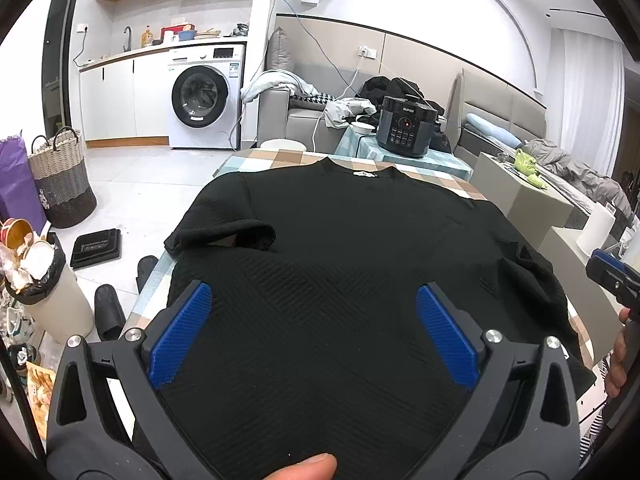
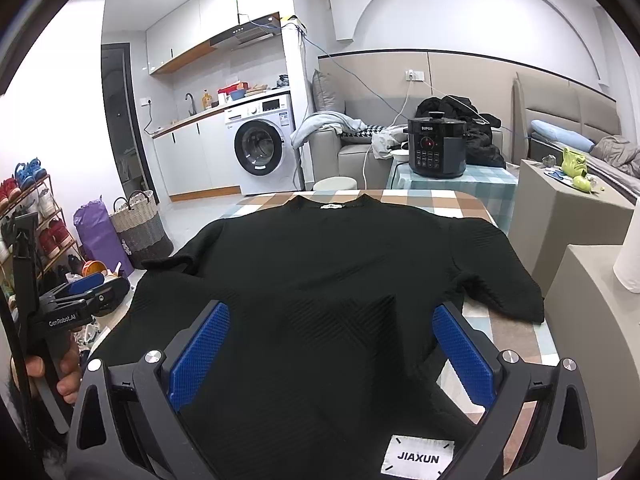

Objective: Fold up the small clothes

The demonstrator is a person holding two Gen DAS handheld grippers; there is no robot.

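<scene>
Black short-sleeved top (image 1: 352, 240) is lying spread flat on the checked tablecloth table (image 1: 280, 160), neck hole at the far edge, white neck label (image 2: 333, 206) showing, hem hanging toward the near edge. Ribbed textured knit. The sleeve on the left side of the view (image 1: 224, 236) is curling over at its cuff, with a bit of table showing under it; the opposite sleeve (image 2: 500, 288) is lying out flat toward the table's right side.

Left gripper (image 1: 314, 328) is hovering over the lower part of the top, angled down, jaws standing wide apart, blue pads (image 1: 180, 336) clear of the fabric, nothing between them but the top below. A fingertip (image 1: 308, 468) is poking in at the bottom edge of the left wrist view.

Right gripper (image 2: 332, 352) is doing the same over the top's lower right part, jaws spread wide, gripping nothing. A white tag reading JIAXUN (image 2: 418, 458) is sitting by its base.

Each gripper is showing at the edge of the other's view, held by a hand (image 2: 52, 368).

Beyond the table: a black pressure cooker (image 1: 406, 126) on a small side table, a washing machine (image 1: 204, 96), a woven laundry basket (image 1: 64, 176) on the floor and a grey sofa (image 1: 288, 112).
</scene>
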